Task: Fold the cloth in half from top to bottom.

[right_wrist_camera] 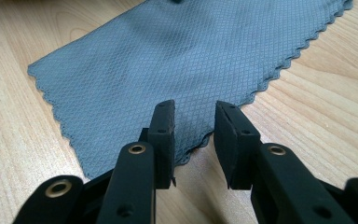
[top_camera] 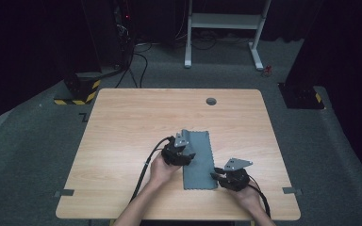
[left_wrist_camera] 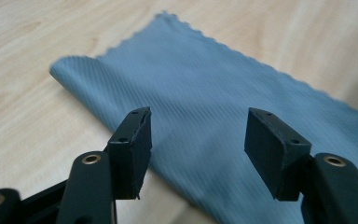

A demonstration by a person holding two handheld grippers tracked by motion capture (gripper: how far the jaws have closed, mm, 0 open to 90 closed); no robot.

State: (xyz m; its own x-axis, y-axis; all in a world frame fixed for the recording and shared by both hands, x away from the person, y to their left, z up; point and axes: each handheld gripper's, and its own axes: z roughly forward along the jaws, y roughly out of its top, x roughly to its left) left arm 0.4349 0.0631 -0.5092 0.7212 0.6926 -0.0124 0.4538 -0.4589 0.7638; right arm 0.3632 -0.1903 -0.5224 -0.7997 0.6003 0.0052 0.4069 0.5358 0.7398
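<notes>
Both grippers, left gripper wide apart, right gripper narrowly parted, hover over the grey cloth on the table.

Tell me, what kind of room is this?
Probably a lab or recording studio: dark curtained walls, grey carpet, a bare wooden table holding a grey cloth, and a white equipment stand with cables behind.

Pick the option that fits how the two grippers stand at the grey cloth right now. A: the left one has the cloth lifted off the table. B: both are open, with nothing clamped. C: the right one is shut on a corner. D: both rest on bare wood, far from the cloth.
B: the left gripper has its jaws wide apart over the grey cloth, the right gripper shows a gap between its jaws at the cloth's edge, and the cloth lies flat on the table.
</notes>
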